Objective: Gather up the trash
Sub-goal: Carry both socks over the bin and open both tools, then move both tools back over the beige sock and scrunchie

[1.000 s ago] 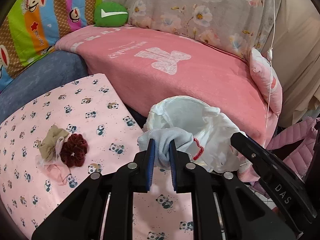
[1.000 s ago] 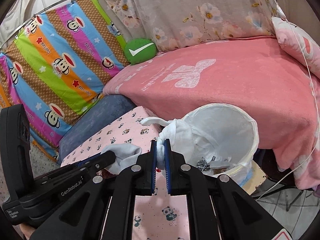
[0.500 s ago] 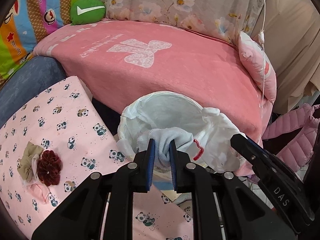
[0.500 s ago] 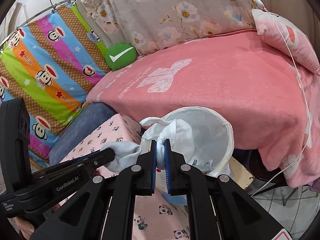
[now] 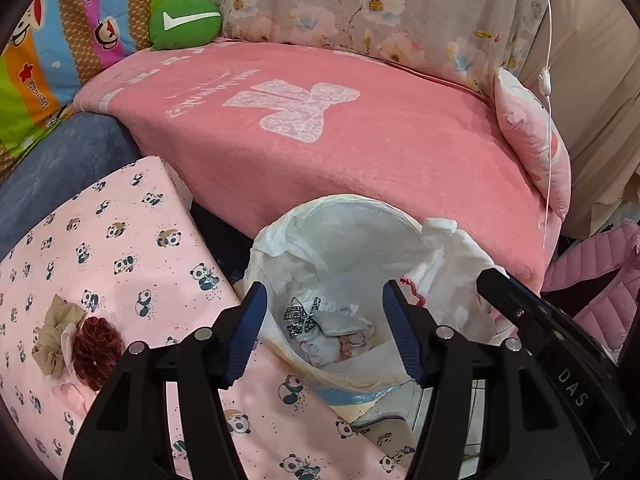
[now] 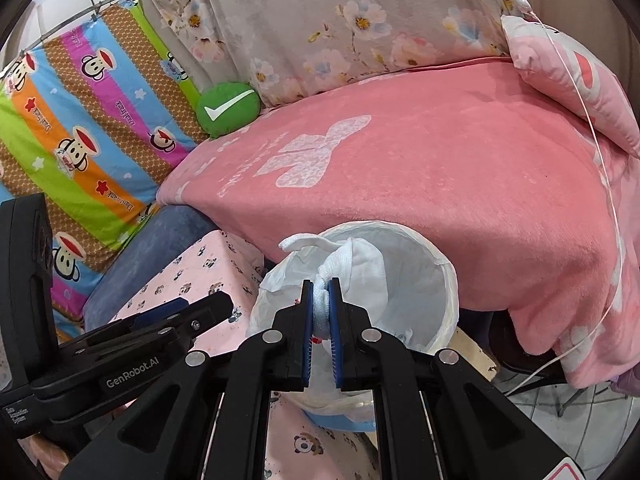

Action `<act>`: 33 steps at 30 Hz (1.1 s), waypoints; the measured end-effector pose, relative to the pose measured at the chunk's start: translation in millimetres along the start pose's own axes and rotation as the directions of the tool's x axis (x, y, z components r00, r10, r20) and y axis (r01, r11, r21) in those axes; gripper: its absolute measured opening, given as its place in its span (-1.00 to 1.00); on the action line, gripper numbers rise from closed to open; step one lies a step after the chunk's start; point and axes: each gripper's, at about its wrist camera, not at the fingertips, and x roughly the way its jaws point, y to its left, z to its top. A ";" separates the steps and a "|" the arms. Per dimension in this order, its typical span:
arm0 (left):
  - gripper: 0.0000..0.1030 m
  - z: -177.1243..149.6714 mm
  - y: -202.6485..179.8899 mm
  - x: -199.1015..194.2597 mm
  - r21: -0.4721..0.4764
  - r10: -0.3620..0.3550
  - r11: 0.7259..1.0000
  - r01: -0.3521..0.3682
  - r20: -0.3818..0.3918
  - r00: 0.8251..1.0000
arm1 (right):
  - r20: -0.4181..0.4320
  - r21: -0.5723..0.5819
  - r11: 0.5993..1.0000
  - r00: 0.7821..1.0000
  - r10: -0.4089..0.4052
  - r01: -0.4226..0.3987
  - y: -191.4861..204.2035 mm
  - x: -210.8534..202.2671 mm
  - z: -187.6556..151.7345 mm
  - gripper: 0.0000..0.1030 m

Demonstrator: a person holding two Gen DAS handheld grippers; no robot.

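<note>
A trash bin lined with a white bag [image 5: 340,240] stands beside the pink bed; it also shows in the right wrist view [image 6: 436,280]. My left gripper [image 5: 324,332] is open and empty above the bin's mouth. A grey-white sock [image 5: 344,326] lies at the bottom with other scraps. My right gripper [image 6: 320,320] is shut on a white sock [image 6: 360,276] and holds it over the bin; the same sock [image 5: 452,256] hangs at the bin's right rim in the left wrist view.
A pink panda-print cushion [image 5: 120,248] lies left of the bin, with a beige scrunchie [image 5: 54,336] and a dark red scrunchie [image 5: 98,344] on it. The pink blanket [image 5: 320,128] covers the bed behind. A pink jacket [image 5: 600,280] lies at the right.
My left gripper has opened and let go of the grey-white sock, which now lies in the bin. Both grippers have moved over the bin. The right gripper still holds its sock.
</note>
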 end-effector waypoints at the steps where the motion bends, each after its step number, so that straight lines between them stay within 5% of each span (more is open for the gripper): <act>1: 0.14 -0.7 2.8 -0.7 -0.006 0.004 1.000 -0.004 0.001 1.000 | -0.002 0.000 1.000 1.000 -0.001 0.001 1.2 2.7 0.7 -0.82; 10: 0.23 -5.5 22.2 -4.2 -0.039 0.038 0.999 -0.037 0.003 0.999 | 0.001 -0.004 1.000 1.000 -0.004 0.004 12.9 13.5 3.0 -0.50; 33: 0.23 -36.5 57.5 -40.1 -0.126 0.065 0.990 -0.063 0.018 0.998 | -0.040 -0.086 0.995 0.998 0.051 -0.054 66.8 -9.9 -33.3 -0.35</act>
